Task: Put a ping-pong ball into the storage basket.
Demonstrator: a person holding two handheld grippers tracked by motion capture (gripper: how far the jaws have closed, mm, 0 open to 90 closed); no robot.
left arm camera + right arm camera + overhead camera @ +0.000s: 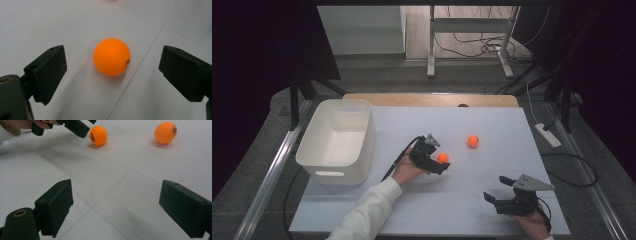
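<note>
Two orange balls lie on the white mat (447,205). The nearer ball (442,158) (112,56) rests between the wide-apart jaws of my left gripper (436,156) (113,66), which is open and touches it on neither side. The other ball (473,141) (165,132) lies free a little farther back and to the right. My right gripper (497,189) (116,200) is open near the mat's front right, with only bare mat between its jaws. In the right gripper view, the left gripper (75,127) sits beside the nearer ball (98,135).
A white plastic bin (337,140) stands at the mat's left side, with nothing visible inside. The wooden table edge (432,99) shows beyond the mat. Cables and a power strip (548,135) lie on the floor to the right.
</note>
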